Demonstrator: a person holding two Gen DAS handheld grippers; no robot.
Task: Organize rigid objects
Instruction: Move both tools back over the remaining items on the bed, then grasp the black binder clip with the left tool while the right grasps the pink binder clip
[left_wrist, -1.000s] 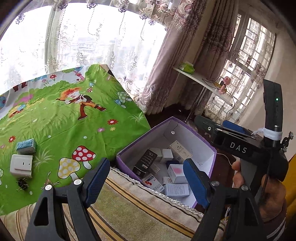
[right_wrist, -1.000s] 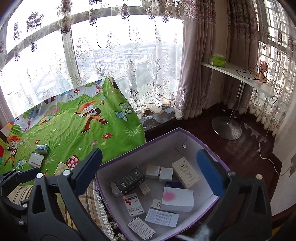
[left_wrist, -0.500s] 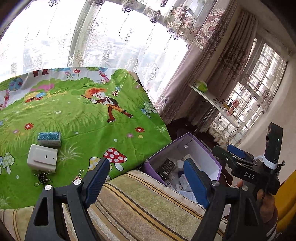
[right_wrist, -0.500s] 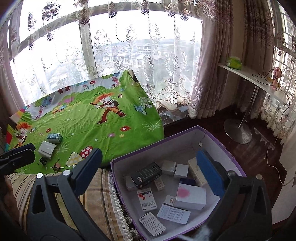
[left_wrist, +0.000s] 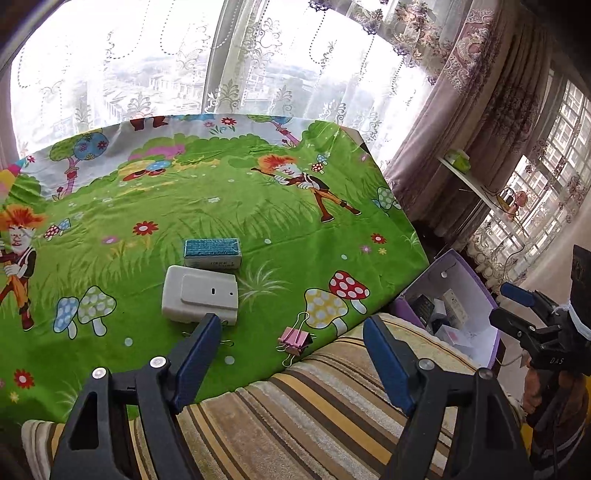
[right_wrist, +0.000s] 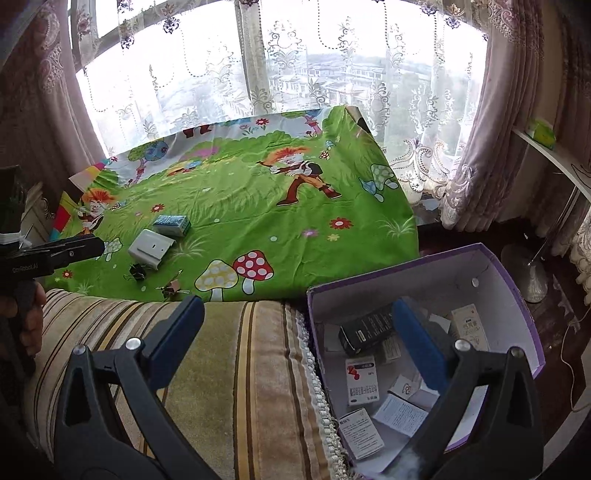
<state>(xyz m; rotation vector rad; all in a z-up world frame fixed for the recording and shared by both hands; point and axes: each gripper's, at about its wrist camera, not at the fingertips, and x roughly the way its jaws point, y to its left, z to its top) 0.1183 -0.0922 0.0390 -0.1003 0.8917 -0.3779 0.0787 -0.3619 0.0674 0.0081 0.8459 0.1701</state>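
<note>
A: Left wrist view first; what lies around?

B: The left gripper (left_wrist: 291, 354) hangs over the green cartoon cloth (left_wrist: 221, 206), jaws wide but lately narrowing a little, nothing between them; the white device (left_wrist: 199, 297) lies just beyond its left pad, touching the teal box (left_wrist: 213, 252); a pink binder clip (left_wrist: 294, 340) sits near the striped blanket (left_wrist: 314, 413); the purple box (left_wrist: 476, 295) is off to the right.

A: Any writing?

B: "DAS" on the right gripper (left_wrist: 532, 314); the teal box's print is too small to read.

A: And the right wrist view?

B: Jaws wide and empty over blanket and purple box (right_wrist: 509, 280); inside lie a black carton (right_wrist: 364, 328) and a red-and-white packet (right_wrist: 362, 380); a black clip (right_wrist: 137, 272) lies by the white device (right_wrist: 151, 248).
</note>
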